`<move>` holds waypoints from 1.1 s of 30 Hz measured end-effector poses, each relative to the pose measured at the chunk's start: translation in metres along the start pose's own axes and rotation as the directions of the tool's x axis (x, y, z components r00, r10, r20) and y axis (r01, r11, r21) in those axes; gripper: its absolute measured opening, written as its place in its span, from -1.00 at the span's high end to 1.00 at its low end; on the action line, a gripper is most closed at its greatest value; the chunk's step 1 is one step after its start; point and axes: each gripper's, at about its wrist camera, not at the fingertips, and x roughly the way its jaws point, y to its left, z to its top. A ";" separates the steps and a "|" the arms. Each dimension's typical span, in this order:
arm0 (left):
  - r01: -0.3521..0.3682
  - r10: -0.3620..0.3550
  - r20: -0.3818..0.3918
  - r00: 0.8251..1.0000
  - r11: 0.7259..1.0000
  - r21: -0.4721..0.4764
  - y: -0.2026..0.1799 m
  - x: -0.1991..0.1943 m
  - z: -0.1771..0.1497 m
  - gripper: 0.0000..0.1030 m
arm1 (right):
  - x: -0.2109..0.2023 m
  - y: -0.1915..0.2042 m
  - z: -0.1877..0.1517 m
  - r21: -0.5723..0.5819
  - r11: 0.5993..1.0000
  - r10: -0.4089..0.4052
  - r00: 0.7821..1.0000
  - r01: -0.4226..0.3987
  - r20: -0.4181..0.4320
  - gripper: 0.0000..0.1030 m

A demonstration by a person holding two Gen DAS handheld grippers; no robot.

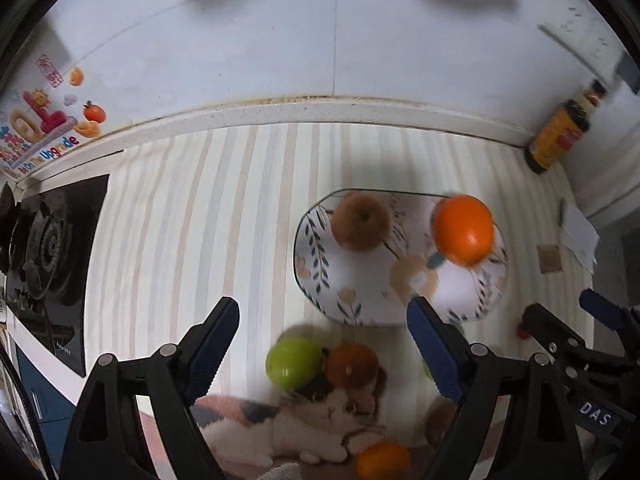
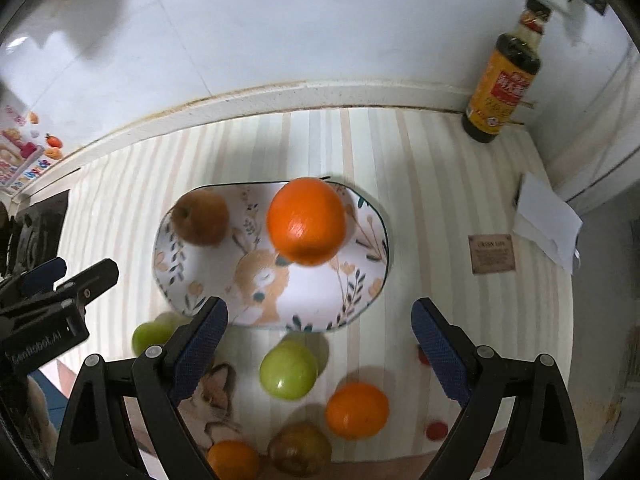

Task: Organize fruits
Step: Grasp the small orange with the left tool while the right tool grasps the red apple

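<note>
A floral plate (image 1: 352,292) (image 2: 320,304) lies on the striped counter. On it sit a brown apple (image 1: 361,222) (image 2: 201,218) and an orange (image 1: 464,229) (image 2: 306,221), which looks blurred. In front of the plate lie a green apple (image 1: 294,362) (image 2: 289,369), another green apple (image 2: 154,334), a brown fruit (image 1: 352,364) (image 2: 299,453), and two oranges (image 2: 357,410) (image 2: 233,460). My left gripper (image 1: 324,354) is open and empty over the near fruits. My right gripper (image 2: 320,350) is open and empty, near the plate's front edge.
A dark sauce bottle (image 1: 560,132) (image 2: 502,80) stands at the back right by the wall. A white paper (image 2: 548,222) and a small brown card (image 2: 491,254) lie at the right. A black gas stove (image 1: 44,256) is at the left. A cat-print mat (image 1: 288,428) lies near.
</note>
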 end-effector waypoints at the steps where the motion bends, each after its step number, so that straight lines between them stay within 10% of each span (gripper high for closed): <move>1: 0.004 -0.004 0.015 1.000 1.000 0.008 -0.002 -0.009 -0.007 -0.67 | -0.009 0.003 -0.006 -0.008 1.000 -0.005 1.000 0.005 0.018 -0.85; 24: 0.089 -0.096 0.189 0.977 0.995 0.045 0.010 -0.126 -0.073 -0.67 | -0.161 0.013 -0.086 0.048 0.997 0.045 0.967 -0.059 0.250 -0.85; 26: 0.105 -0.115 0.184 0.976 0.993 0.061 0.010 -0.119 -0.076 -1.00 | -0.157 0.009 -0.091 0.060 0.996 0.054 0.969 -0.071 0.239 -0.92; 33: 0.081 -0.079 -0.019 0.997 0.988 0.135 -0.007 -0.030 -0.103 -1.00 | -0.068 -0.026 -0.118 0.150 0.981 0.118 0.992 -0.125 0.052 -0.96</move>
